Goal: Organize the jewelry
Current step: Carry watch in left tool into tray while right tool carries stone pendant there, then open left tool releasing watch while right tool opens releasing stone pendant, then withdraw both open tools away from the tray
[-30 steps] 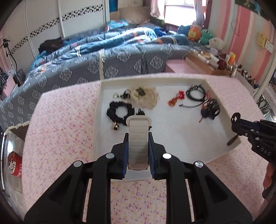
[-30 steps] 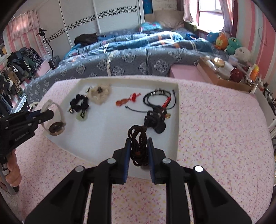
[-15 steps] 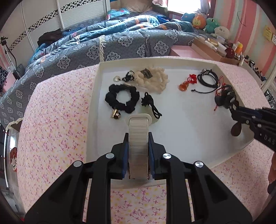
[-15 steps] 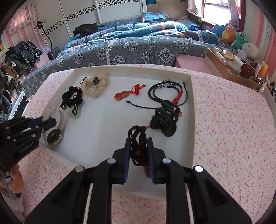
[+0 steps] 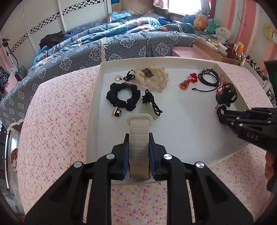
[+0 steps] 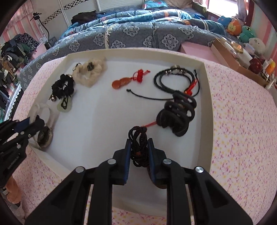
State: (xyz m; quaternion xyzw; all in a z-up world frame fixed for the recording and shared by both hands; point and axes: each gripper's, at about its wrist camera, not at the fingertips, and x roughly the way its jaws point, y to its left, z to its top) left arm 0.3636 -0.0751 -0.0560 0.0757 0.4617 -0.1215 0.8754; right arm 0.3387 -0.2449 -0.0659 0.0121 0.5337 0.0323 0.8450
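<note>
You are working in a home bedroom. Beyond the desk's pink floral cloth [image 5: 57, 124] lies a bed heaped with blue patterned quilts [image 5: 121, 43], a pillow [image 5: 133, 7] at its head. Stuffed toys [image 5: 206, 22] sit below the window, the walls carry pink stripes [image 5: 242, 29], and clothes [image 6: 15, 50] pile up beside white wardrobe doors [image 5: 43, 22].

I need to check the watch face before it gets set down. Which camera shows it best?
The right wrist view: the watch hangs side-on from the left gripper, with its round face visible. The left wrist view shows only the cream strap edge-on between the jaws, hiding the face.
</note>
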